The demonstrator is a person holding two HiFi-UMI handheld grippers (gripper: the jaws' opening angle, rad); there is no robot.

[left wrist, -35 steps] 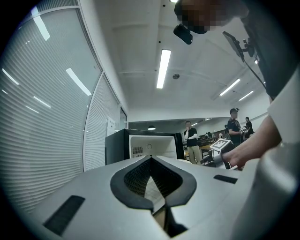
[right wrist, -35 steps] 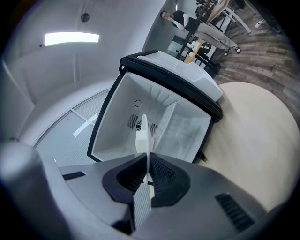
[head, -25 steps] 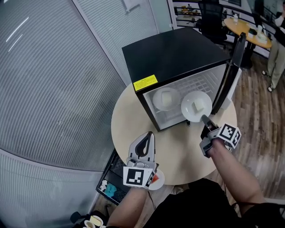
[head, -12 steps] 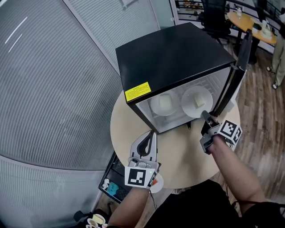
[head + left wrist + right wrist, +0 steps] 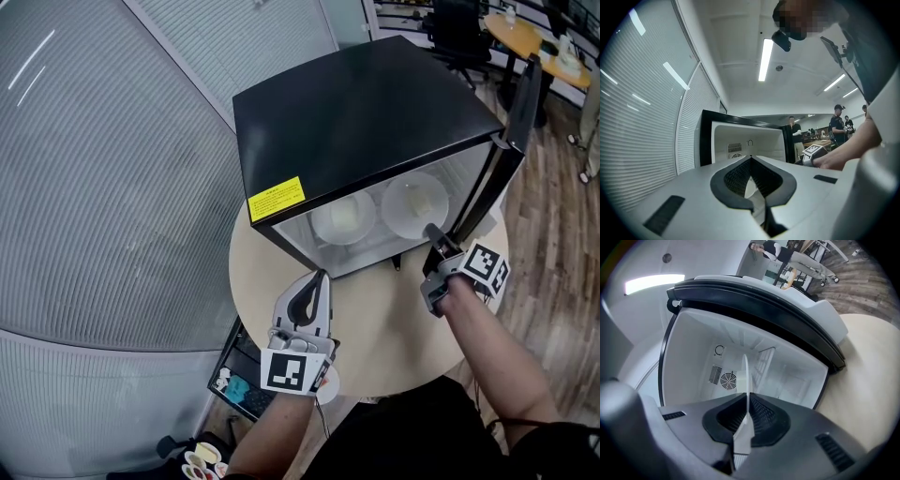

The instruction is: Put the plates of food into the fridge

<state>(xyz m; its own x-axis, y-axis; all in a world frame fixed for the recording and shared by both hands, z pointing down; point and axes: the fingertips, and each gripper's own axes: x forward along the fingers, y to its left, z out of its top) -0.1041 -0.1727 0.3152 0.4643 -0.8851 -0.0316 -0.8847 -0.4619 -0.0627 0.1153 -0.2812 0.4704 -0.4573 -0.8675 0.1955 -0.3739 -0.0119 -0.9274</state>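
Here, right gripper [image 5: 432, 232] pinches the round white plate [image 5: 413, 206] at its five-o'clock rim, inside the black cube fridge [image 5: 356, 112] — left gripper [image 5: 319, 277] closed, empty.

Free worktop [image 5: 375, 323] lies before the fridge [image 5: 356, 112] opening; the open door [image 5: 511, 141] bounds its right; the left plate [image 5: 342, 217] occupies its left half.

Left hand-held gripper [image 5: 318, 278] closed; right hand-held gripper [image 5: 433, 231] clamped.

Fridge [image 5: 366, 103] on table [image 5: 375, 323] — left plate [image 5: 344, 217] beside right plate [image 5: 414, 206] inside.
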